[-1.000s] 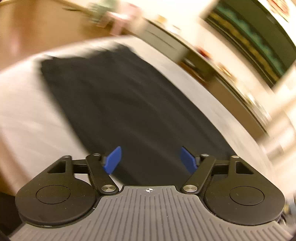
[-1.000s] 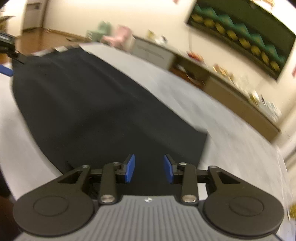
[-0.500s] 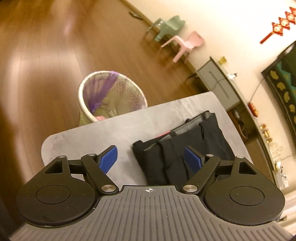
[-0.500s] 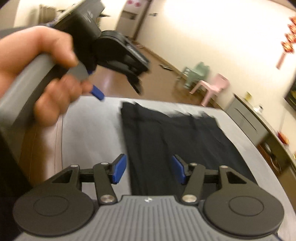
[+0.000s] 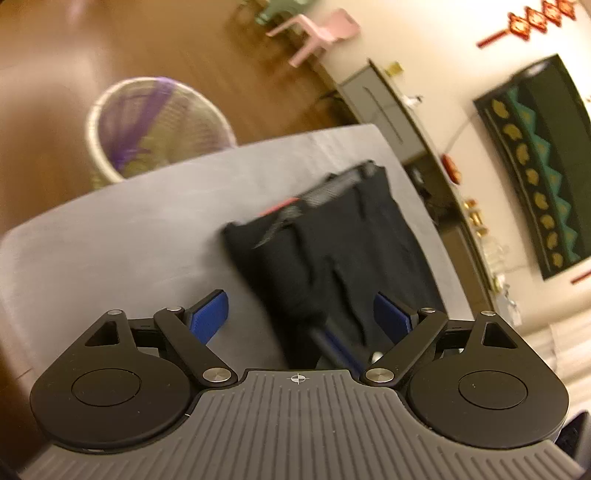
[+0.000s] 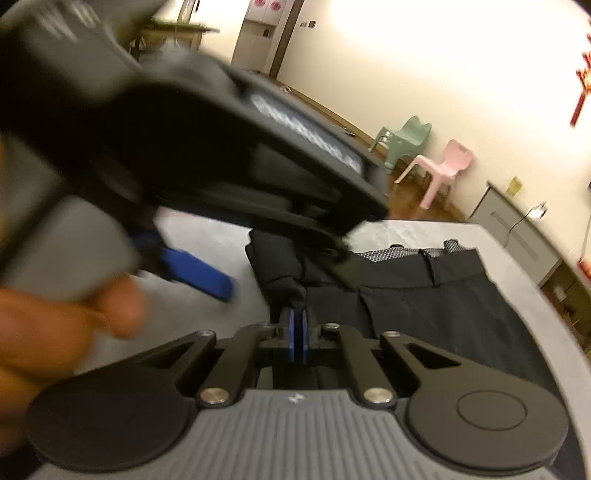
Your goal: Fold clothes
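right gripper [image 6: 297,338]: blue pads pressed together on a bunched corner of the black shorts [image 6: 424,295], right at the garment's near left edge. the pinch looks meant to carry that edge over the rest of the cloth (a judgement; the pictures do not show how far any fold has gone).

left gripper [image 5: 301,319]: fingers spread wide, holding nothing, hanging above the same near edge of the shorts. seen from the right wrist it looms large and blurred, with the person's hand [image 6: 62,314] around its handle. it may be placed to take a second hold or to press the cloth flat.

shorts lie on the grey table [image 5: 129,236], mostly flat, waistband with mesh lining at the far end, a rolled lump at their left side.

beyond the shorts, past the table's far edge: a wicker basket [image 5: 155,125] on the wood floor, further off a pink chair [image 5: 321,33].
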The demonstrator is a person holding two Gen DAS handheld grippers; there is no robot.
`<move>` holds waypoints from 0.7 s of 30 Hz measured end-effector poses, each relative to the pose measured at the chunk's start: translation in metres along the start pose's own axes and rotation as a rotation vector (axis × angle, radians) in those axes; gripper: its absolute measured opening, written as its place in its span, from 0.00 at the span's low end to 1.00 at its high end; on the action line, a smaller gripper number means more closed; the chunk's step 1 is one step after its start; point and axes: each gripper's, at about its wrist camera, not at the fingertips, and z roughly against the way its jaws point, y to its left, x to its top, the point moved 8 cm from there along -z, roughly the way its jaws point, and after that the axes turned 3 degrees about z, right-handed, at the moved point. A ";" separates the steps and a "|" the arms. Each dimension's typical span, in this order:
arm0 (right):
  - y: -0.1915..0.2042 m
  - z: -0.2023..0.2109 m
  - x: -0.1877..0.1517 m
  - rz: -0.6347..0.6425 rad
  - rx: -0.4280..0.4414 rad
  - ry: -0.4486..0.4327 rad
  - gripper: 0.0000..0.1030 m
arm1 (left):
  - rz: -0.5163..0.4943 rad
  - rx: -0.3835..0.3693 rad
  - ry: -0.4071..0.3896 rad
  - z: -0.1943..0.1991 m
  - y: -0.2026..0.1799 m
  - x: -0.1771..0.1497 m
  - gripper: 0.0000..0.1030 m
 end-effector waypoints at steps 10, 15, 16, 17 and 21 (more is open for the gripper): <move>-0.067 0.028 -0.003 -0.235 0.240 0.009 0.36 | -0.125 0.122 -0.073 -0.024 -0.020 0.006 0.00; -0.198 0.030 -0.004 -0.405 -0.015 0.068 0.30 | -0.227 0.170 -0.180 -0.021 -0.050 -0.005 0.00; -0.224 0.018 -0.007 -0.435 -0.072 0.109 0.27 | -0.267 0.170 -0.200 -0.019 -0.056 -0.010 0.00; -0.243 0.006 -0.012 -0.477 -0.100 0.147 0.25 | -0.302 0.164 -0.218 -0.017 -0.061 -0.013 0.00; -0.282 -0.049 -0.043 -0.588 -0.080 0.288 0.25 | -0.450 0.123 -0.268 -0.009 -0.078 -0.027 0.00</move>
